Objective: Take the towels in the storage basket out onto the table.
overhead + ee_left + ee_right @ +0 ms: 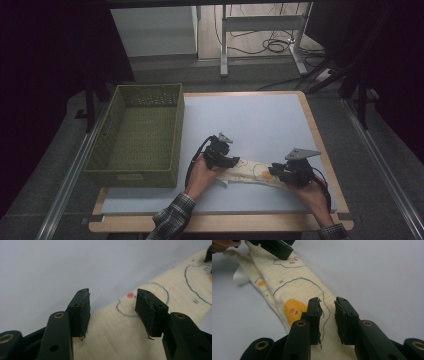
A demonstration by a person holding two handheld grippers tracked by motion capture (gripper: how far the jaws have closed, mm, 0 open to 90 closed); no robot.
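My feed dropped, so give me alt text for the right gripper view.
The right gripper hovers with open jaws over a cream cloth printed with blue outlines and an orange figure, lying stretched on a pale table. The left gripper sits at the cloth's far end.

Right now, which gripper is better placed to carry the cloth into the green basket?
Left, probably. The left gripper sits over the end of the cream cloth nearer the basket, jaws open over the fabric. The right gripper is at the far end, also open.
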